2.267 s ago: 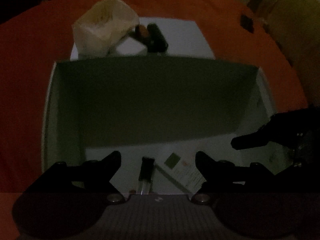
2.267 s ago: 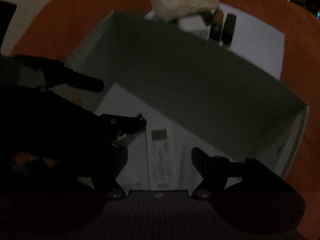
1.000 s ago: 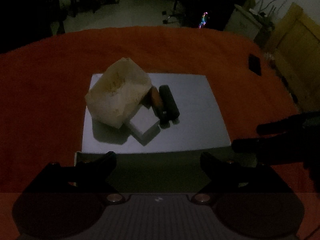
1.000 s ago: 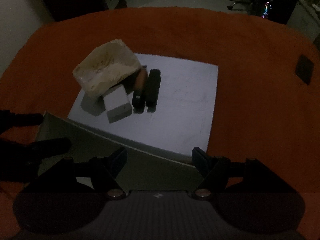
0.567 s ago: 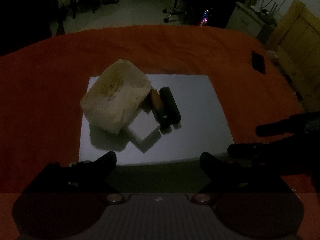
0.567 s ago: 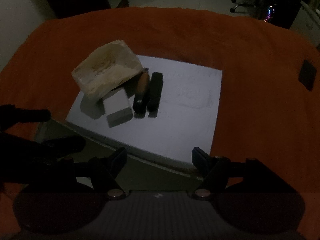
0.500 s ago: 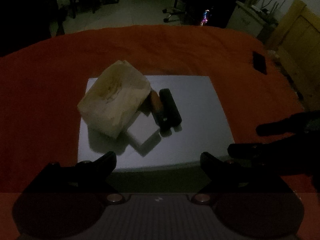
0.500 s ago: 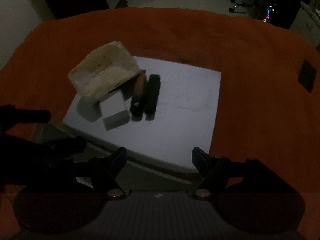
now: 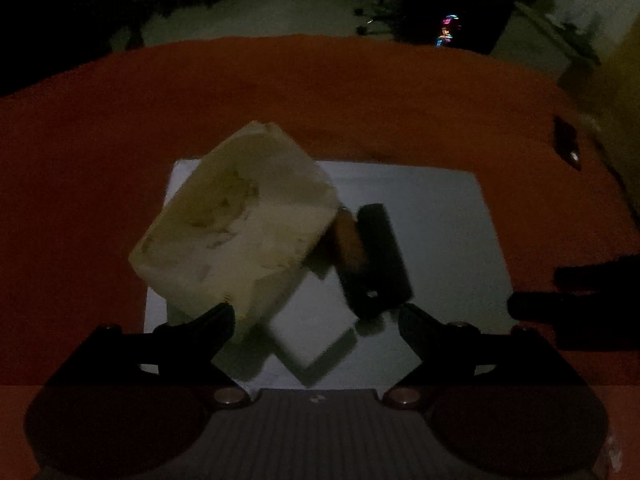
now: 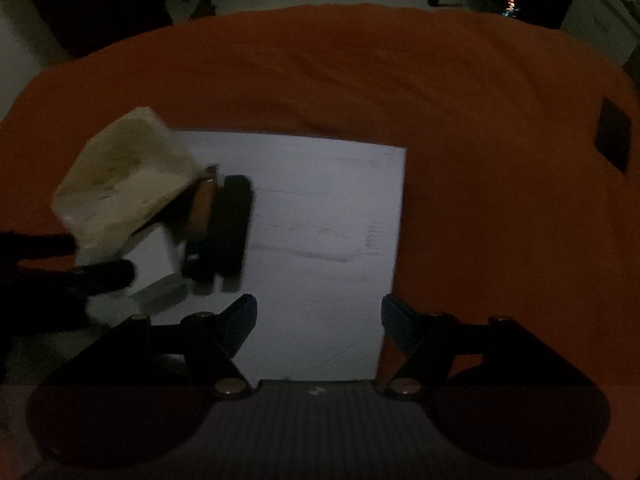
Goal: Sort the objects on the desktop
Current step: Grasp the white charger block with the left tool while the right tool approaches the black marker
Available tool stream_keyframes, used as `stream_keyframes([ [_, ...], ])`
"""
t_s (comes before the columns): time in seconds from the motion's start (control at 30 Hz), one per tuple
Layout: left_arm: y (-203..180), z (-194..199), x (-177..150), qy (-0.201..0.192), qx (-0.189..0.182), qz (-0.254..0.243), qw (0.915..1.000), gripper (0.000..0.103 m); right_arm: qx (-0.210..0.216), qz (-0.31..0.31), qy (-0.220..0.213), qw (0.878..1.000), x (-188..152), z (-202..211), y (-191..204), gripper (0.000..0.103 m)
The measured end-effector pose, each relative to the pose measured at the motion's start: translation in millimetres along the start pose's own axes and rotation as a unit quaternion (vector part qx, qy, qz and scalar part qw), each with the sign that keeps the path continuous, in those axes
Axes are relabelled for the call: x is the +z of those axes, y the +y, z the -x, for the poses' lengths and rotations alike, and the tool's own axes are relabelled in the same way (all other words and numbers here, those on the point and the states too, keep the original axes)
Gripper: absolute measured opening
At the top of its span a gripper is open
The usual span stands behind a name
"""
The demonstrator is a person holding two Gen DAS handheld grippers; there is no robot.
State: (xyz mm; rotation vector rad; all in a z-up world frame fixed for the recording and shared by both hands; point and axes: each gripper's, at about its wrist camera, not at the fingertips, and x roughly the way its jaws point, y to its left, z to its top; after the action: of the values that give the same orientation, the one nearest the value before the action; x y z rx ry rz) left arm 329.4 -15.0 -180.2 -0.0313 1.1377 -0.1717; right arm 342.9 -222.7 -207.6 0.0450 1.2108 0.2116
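Observation:
A cream tissue pack [image 9: 240,224] [image 10: 124,188] lies on a white sheet [image 9: 440,240] [image 10: 328,220] spread over the orange cloth. Beside it sit a small white box [image 9: 308,332] [image 10: 154,264], a brown object [image 9: 350,240] [image 10: 202,208] and a black case [image 9: 382,252] [image 10: 228,232]. My left gripper [image 9: 316,320] is open just in front of the white box, its left finger against the tissue pack's near corner. My right gripper [image 10: 318,316] is open over the bare sheet, to the right of the items. The scene is dim.
The orange cloth [image 10: 500,200] covers the whole table. A small dark flat object [image 9: 566,142] [image 10: 612,140] lies at the far right. The other gripper's dark fingers [image 9: 560,304] [image 10: 96,272] show at each view's edge. Dark room and floor lie beyond.
Both grippers have left the grey box and moved forward over the sheet; the box has dropped out of view. The left one has closed in on the tissue pack and white box.

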Motion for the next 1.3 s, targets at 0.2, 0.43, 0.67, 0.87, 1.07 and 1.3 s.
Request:
stream_keyframes([
  [0.2,8.4,-19.3,4.4,0.015,0.009,0.032,0.9993,0.088,0.014,-0.006,0.001,1.0,7.1,-14.2,1.5,0.072],
  [0.43,19.2,-41.2,8.8,0.033,0.019,0.074,0.9965,0.088,0.027,0.011,-0.014,0.999,19.4,-33.2,28.6,0.066],
  [0.67,38.3,-56.4,0.0,0.049,0.013,0.143,0.9884,0.088,0.035,-0.018,-0.02,0.999,31.0,-53.7,38.4,0.064],
  [0.87,45.6,-59.6,-2.5,0.053,0.015,0.165,0.9847,0.086,0.031,-0.021,-0.024,0.999,30.7,-66.7,48.0,0.064],
  [1.07,48.0,-62.3,-3.8,0.055,0.012,0.192,0.9799,0.087,0.024,-0.029,-0.02,0.999,34.6,-76.9,45.6,0.064],
  [1.3,42.3,-62.8,-3.3,0.049,0.003,0.173,0.9837,0.077,0.054,-0.029,-0.014,0.998,34.9,-75.9,45.4,0.043],
])
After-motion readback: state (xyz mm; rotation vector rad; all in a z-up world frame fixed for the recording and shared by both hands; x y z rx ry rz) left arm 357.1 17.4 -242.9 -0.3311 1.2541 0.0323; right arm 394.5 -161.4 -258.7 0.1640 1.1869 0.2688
